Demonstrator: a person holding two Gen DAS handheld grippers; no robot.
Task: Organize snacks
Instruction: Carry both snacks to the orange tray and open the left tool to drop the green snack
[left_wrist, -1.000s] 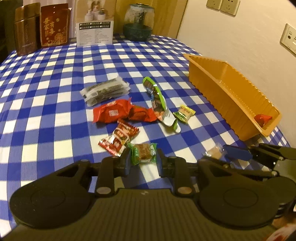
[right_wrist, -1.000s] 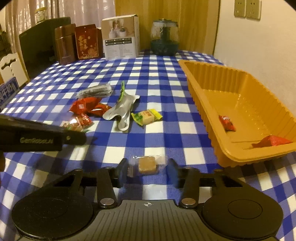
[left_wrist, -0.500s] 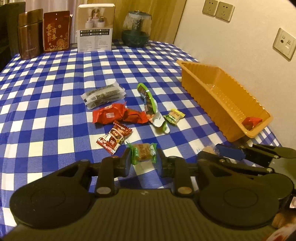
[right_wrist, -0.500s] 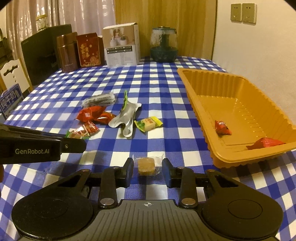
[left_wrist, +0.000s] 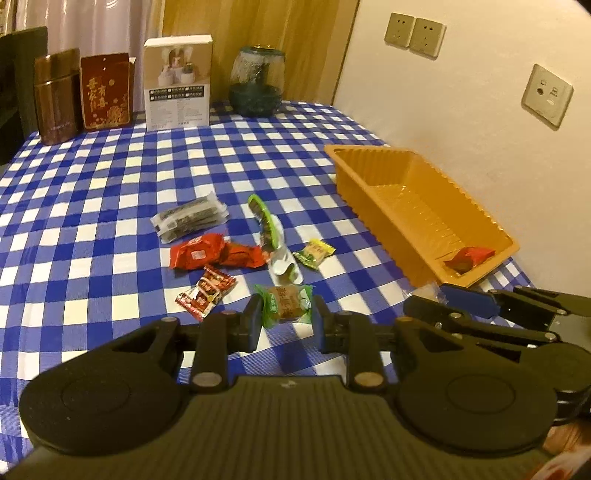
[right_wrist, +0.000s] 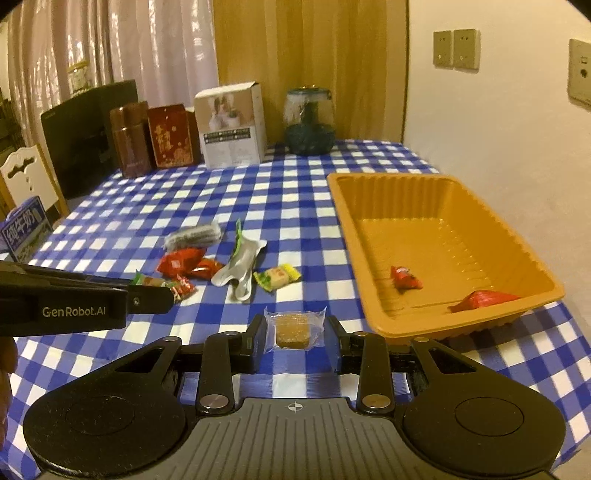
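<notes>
My left gripper (left_wrist: 285, 317) is shut on a green-wrapped pastry (left_wrist: 285, 304) and holds it above the checked table. My right gripper (right_wrist: 295, 338) is shut on a clear-wrapped brown candy (right_wrist: 293, 328) and holds it in the air left of the orange tray (right_wrist: 550, 284), which has two red snacks (right_wrist: 405, 277) in it. The tray also shows in the left wrist view (left_wrist: 373, 199). Several snacks lie loose on the cloth: red packets (left_wrist: 197, 253), a dark seaweed pack (left_wrist: 190, 219), a green-and-silver pouch (left_wrist: 271, 236) and a yellow-green candy (left_wrist: 314, 253).
Brown and red tins (right_wrist: 131, 138), a white box (right_wrist: 232, 125) and a glass jar (right_wrist: 309, 123) stand along the table's far edge. A wall with sockets runs right of the tray. A chair and a milk carton (right_wrist: 24, 229) are beyond the left edge.
Both grippers have risen from the table with their snacks; the views now look from higher up. The right jaws closed onto the candy between the earliest frame and now.
</notes>
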